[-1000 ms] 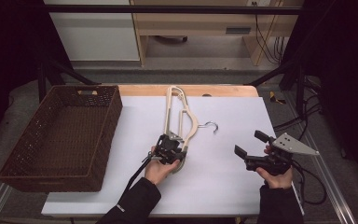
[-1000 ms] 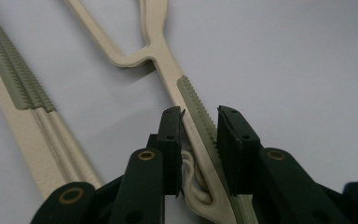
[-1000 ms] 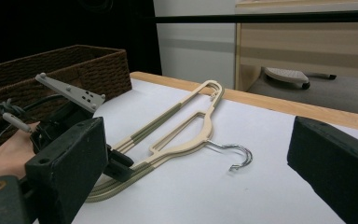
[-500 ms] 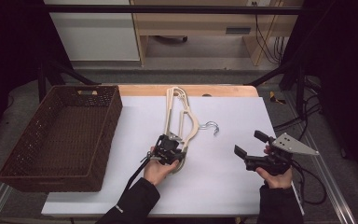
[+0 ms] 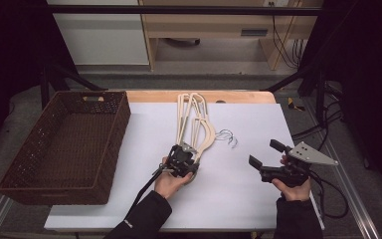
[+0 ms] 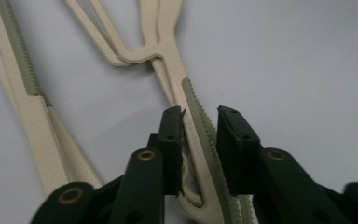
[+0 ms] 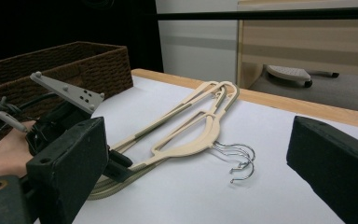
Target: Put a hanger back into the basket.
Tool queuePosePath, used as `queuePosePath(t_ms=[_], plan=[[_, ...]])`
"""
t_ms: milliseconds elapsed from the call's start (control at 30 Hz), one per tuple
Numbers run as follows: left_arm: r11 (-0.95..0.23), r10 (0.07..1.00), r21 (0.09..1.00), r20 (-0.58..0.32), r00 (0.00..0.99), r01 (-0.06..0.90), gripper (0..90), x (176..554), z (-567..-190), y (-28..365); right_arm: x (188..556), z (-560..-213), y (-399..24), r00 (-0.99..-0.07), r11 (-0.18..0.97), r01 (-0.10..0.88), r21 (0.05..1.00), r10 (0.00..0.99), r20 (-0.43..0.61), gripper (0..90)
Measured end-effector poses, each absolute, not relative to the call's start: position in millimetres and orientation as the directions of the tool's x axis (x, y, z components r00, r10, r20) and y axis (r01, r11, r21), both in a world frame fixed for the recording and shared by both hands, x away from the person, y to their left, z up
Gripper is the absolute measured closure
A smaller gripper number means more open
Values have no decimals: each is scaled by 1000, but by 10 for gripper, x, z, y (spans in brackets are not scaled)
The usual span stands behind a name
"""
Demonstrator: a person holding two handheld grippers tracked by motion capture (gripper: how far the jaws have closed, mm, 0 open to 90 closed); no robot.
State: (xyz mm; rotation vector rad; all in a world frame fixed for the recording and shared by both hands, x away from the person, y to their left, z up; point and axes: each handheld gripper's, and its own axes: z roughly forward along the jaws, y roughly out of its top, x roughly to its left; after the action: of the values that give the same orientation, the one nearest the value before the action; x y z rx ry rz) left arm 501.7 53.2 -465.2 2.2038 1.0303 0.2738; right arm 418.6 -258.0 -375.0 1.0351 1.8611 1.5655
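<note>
A stack of cream plastic hangers point(image 5: 194, 124) lies on the white table point(image 5: 258, 114), their wire hooks point(image 5: 227, 137) pointing right. My left gripper point(image 5: 184, 160) sits at the near end of the stack. In the left gripper view its jaws press from both sides on one ridged arm of the hangers point(image 6: 200, 123), so the left gripper point(image 6: 200, 112) is shut on it. My right gripper point(image 5: 264, 153) hovers at the right of the table, jaws wide open and holding nothing. The right gripper point(image 7: 200, 154) looks across at the hangers point(image 7: 191, 126) and the left gripper point(image 7: 70, 116).
A dark brown wicker basket point(image 5: 10, 180) stands at the table's left side, also seen as the basket point(image 7: 74, 56) behind the left hand. A wooden strip point(image 5: 238, 96) runs along the table's far edge. Cables point(image 5: 333, 199) trail off the right edge.
</note>
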Motion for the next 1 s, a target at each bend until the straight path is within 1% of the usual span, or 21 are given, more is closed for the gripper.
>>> queuePosePath(t_ms=[133,300,400,433,567,667,700,733,833,867,900,1000], plan=[[-462,744,653,-84,663,600,742,5009,-4647,534,4209,-3779,-2550,-594,57,246,968,798,105,62],[-466,744,658,-70,665,591,768,4976,-4634,537,4317,-3852,-2478,-607,89,272,958,788,100,83],[-476,741,657,-59,669,585,773,4969,-4634,549,4459,-3919,-2390,-607,120,297,947,789,90,100],[-467,742,658,-72,666,591,773,4967,-4634,552,4523,-3946,-2351,-610,134,308,942,788,87,105],[-458,743,665,-78,664,590,770,4965,-4645,577,4826,-4076,-2226,-610,173,345,922,788,81,137],[-450,745,667,-86,662,593,770,4951,-4651,612,5058,-4193,-2159,-602,196,373,907,795,76,186],[-454,745,669,-77,662,589,770,4946,-4650,629,5125,-4232,-2135,-599,200,386,901,797,80,214],[-450,747,669,-79,660,591,770,4939,-4651,644,5195,-4270,-2117,-605,219,387,896,794,67,235],[-440,751,669,-92,654,599,772,4934,-4652,687,5349,-4381,-2049,-610,236,407,883,789,71,312],[-440,751,669,-92,654,599,772,4934,-4652,687,5349,-4381,-2049,-610,236,407,883,789,71,312],[-439,751,673,-89,654,595,772,4935,-4658,696,5437,-4469,-2010,-617,263,417,870,785,58,385],[-444,747,673,-85,659,591,770,4933,-4658,703,5510,-4599,-1946,-624,304,441,845,780,45,469]])
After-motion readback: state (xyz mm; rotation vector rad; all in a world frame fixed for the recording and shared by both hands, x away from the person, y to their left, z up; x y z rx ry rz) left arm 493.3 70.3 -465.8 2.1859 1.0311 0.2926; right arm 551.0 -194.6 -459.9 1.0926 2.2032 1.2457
